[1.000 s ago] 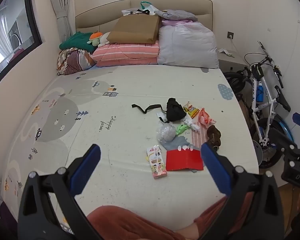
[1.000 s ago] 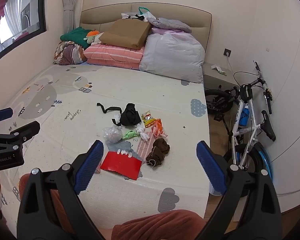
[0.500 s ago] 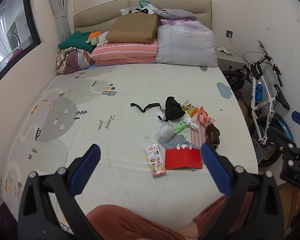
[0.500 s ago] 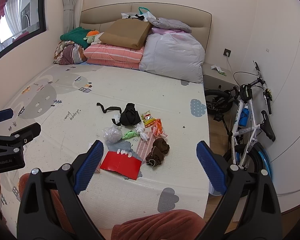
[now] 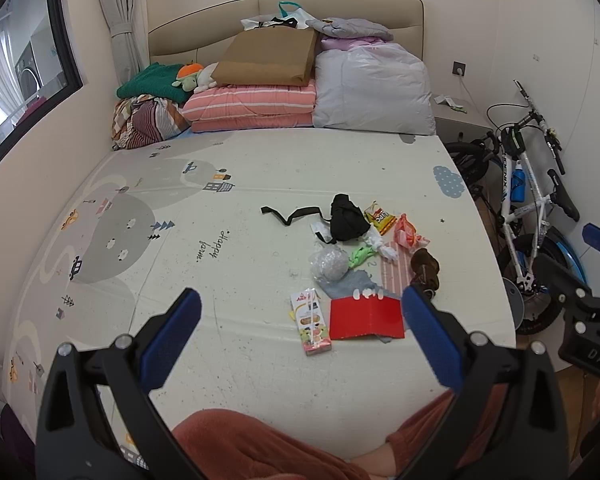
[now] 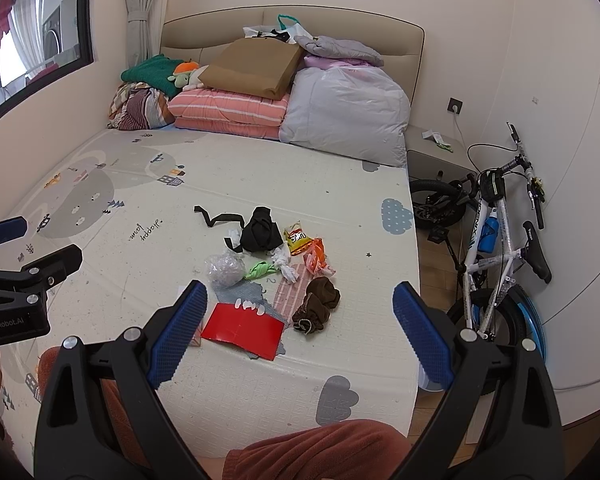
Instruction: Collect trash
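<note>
Right, both grippers hover above the near edge of the mat (image 5: 228, 320), jaws spread wide, nothing held: left gripper (image 5: 300, 332), right gripper (image 6: 300, 328). Trash sits in a cluster on the mat's right half, ahead of both: milk carton (image 5: 311, 322) just beside a red paper (image 5: 366, 318), crumpled clear plastic (image 5: 328, 265), green wrapper (image 5: 360, 255), yellow snack bag (image 5: 379, 217), orange wrapper (image 5: 406, 232). Mixed in w/ it: black cloth w/ strap (image 5: 346, 218) and brown cloth (image 5: 425, 267). Bike (image 6: 496, 240) stands off the mat's right side. Folded bedding (image 5: 252, 104) is stacked at the headboard, well apart.
</note>
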Action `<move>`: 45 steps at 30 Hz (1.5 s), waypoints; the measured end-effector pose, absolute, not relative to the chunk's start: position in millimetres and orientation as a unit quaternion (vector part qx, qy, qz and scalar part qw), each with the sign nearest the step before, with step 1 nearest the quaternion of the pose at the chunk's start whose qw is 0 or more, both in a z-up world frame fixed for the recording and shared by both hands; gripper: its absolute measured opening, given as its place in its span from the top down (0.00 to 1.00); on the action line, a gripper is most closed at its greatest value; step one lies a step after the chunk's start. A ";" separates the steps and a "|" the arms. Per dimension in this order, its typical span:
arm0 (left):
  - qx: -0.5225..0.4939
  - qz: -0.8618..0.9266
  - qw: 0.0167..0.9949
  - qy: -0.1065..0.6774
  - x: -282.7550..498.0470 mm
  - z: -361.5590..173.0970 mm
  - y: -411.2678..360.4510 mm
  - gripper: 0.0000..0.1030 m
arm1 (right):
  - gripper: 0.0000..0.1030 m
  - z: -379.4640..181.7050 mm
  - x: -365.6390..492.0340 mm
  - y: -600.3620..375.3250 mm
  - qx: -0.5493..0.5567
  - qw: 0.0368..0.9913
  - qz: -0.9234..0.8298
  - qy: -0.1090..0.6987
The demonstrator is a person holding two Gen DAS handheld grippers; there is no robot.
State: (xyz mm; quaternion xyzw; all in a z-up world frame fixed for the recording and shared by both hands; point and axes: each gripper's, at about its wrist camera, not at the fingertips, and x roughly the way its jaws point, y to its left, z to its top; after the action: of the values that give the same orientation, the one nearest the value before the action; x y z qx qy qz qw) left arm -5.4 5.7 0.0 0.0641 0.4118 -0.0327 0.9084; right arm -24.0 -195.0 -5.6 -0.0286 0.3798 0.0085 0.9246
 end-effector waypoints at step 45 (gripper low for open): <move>0.063 -0.033 0.906 0.416 -0.6 -6.2 -3.3 0.04 | 0.12 -3.7 -21.4 -190.4 -0.027 0.924 0.009 0.382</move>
State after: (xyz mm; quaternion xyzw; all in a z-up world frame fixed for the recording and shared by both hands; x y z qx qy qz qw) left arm -0.6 -3.3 -6.2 0.0633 0.4164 -0.0327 0.9064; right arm -21.4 -190.4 -3.6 -0.0274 0.3816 0.0086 0.9239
